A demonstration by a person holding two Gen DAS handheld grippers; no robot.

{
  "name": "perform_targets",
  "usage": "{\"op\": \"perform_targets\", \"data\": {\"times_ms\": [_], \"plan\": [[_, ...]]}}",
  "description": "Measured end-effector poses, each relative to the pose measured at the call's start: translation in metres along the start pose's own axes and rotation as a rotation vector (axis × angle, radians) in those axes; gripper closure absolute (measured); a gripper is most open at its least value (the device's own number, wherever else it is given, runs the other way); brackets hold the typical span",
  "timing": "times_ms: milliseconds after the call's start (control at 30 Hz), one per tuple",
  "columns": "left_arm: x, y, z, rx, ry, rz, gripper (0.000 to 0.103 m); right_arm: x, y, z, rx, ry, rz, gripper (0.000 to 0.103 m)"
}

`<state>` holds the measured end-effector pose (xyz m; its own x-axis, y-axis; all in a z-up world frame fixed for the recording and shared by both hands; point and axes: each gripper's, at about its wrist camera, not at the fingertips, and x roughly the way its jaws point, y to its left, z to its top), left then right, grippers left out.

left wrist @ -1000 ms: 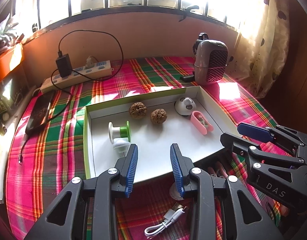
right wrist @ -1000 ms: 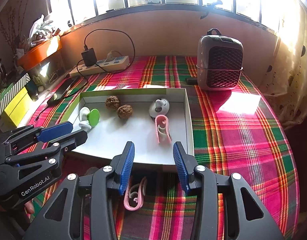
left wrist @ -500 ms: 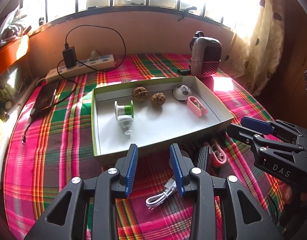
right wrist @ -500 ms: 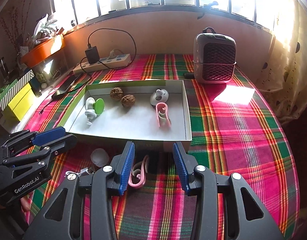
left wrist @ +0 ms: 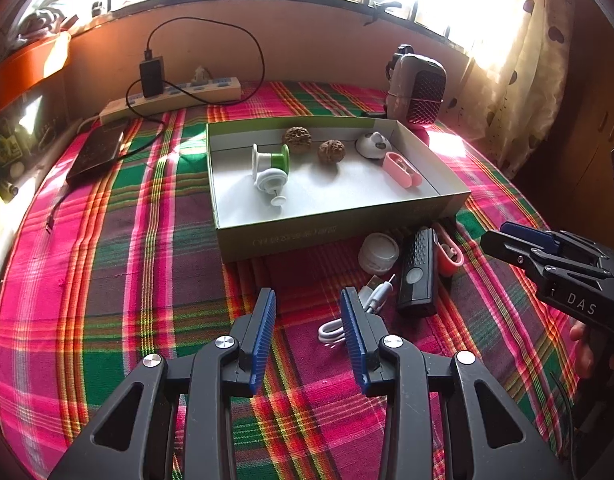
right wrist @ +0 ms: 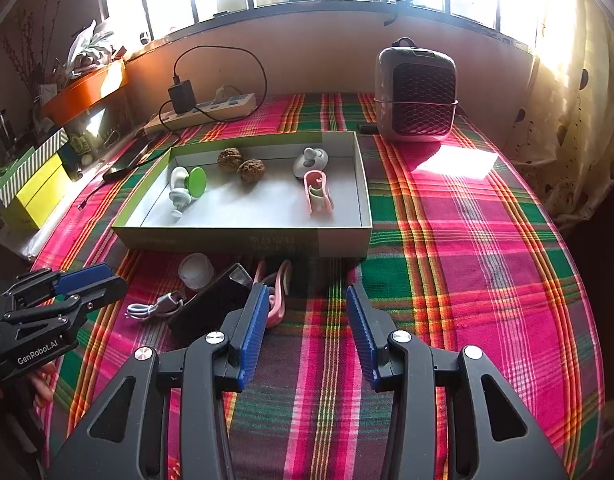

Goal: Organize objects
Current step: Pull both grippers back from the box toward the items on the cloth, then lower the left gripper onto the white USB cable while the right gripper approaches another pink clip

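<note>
Loose objects, a black ribbed rectangular remote (left wrist: 418, 270), a white coiled USB cable (left wrist: 361, 310), a small white round jar (left wrist: 378, 253) and a pink plastic clip (right wrist: 275, 294), lie on the plaid cloth against the near wall of the shallow white cardboard box (left wrist: 335, 232). Each should be pinched across its narrow side, lifted over that wall, then set down in bare space. The left gripper (left wrist: 308, 330) and right gripper (right wrist: 305, 330) both stand spread and empty above the cloth.
</note>
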<state>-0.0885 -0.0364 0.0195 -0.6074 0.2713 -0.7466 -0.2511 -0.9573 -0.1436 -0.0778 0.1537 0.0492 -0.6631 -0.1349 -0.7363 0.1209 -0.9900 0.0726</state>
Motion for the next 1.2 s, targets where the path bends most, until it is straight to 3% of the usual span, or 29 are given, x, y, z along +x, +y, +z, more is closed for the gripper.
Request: {"op": "perform_targets", "data": {"times_ms": [133, 233, 633, 967, 1200], "plan": [[0.005, -0.009, -0.002, 0.052, 0.016, -0.056, 0.069, 0.000, -0.002, -0.005, 0.007, 0.006, -0.002, 0.061], [0.010, -0.018, -0.004, 0.088, 0.031, -0.057, 0.069, 0.000, -0.005, -0.009, 0.013, 0.013, -0.004, 0.061], [0.025, -0.035, -0.005, 0.200, 0.062, -0.010, 0.068, 0.005, -0.007, -0.010, 0.016, 0.030, -0.013, 0.061], [0.031, -0.034, 0.002, 0.210, 0.053, -0.003, 0.069, 0.016, -0.010, -0.008, 0.020, 0.050, -0.012, 0.061], [0.029, -0.020, 0.003, 0.148, 0.047, -0.006, 0.086, 0.020, -0.005, -0.005, 0.003, 0.053, -0.002, 0.061]]}}
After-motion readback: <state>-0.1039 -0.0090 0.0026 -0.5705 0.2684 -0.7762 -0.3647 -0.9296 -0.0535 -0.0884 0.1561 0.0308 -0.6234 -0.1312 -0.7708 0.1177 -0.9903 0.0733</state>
